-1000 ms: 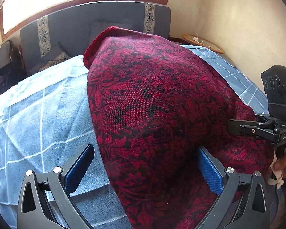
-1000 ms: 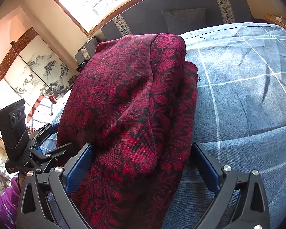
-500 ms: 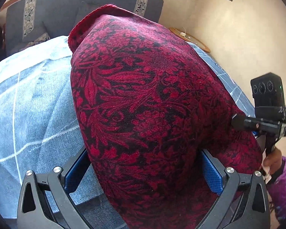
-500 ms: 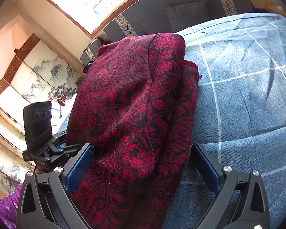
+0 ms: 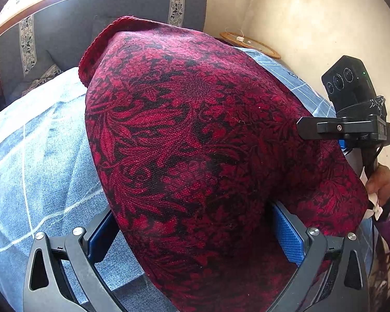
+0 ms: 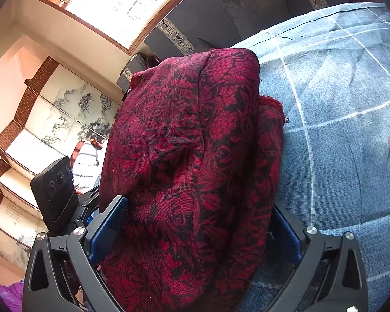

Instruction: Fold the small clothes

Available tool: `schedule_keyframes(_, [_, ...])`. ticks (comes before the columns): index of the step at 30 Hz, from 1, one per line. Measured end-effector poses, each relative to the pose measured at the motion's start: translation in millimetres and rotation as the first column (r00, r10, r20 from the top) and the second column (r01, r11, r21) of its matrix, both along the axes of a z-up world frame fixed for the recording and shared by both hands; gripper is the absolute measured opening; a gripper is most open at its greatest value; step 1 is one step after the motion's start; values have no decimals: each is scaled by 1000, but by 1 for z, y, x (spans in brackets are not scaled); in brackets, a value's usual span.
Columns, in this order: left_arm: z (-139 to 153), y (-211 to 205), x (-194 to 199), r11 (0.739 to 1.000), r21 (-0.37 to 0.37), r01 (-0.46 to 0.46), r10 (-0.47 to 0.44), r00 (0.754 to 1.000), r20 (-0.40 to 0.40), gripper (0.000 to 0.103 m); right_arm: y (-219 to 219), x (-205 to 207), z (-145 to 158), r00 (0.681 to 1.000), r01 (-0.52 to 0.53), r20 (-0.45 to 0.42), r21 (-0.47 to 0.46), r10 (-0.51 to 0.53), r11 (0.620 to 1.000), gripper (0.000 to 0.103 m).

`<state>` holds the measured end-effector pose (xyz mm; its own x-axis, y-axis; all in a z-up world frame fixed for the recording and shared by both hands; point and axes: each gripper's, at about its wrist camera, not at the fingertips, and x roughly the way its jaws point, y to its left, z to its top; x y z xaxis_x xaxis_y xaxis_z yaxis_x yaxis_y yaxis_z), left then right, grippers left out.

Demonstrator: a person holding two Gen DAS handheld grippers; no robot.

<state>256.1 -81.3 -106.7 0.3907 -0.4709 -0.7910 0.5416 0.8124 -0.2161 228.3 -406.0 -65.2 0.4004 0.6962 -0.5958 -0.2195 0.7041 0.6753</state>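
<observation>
Two claws are in view, one per hand, with a red and black floral knit garment (image 5: 195,140) draped between the fingers of each, above a bed covered in a blue checked bedspread (image 5: 33,161). In the left wrist view, going from the left, the bedspread runs back to a grey headboard with patterned strips (image 5: 65,26); the garment then fills the middle, its ribbed red edge (image 5: 101,39) at the far top and its near end hanging down between the fingers. The left claw (image 5: 195,234) has its blue pads (image 5: 288,236) spread wide on either side of the cloth; whether they press it cannot be told, since the fabric hides the contact. Further right, the right claw (image 5: 306,130) reaches in from the side against the garment's right edge, held by a hand (image 5: 379,179) in a purple sleeve, with a round wooden side table (image 5: 249,45) against the wall behind. In the right wrist view, a folding screen painted with ink landscapes (image 6: 52,124) stands at left, the left claw's body (image 6: 57,195) nearer; the garment hangs bunched in folds at centre, and the right claw (image 6: 195,228) also stands wide apart around it, grip unclear. Bedspread fills the right.
</observation>
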Motion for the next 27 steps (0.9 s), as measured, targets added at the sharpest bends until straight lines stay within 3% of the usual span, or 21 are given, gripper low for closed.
schedule_keyframes(4, [-9, 3, 7, 1000, -16, 0, 0, 1000, -24, 103, 6, 4, 4, 1000, -9, 12, -10, 9, 1000, 102])
schedule_keyframes(11, [-5, -4, -2, 1000, 24, 3, -4, 999, 45, 103, 9, 0, 2, 1000, -14, 24, -13, 14, 1000, 102])
schedule_keyframes(27, [-5, -1, -16, 1000, 16, -22, 21, 997, 74, 103, 24, -15, 3, 999, -4, 49, -60, 7, 998, 102])
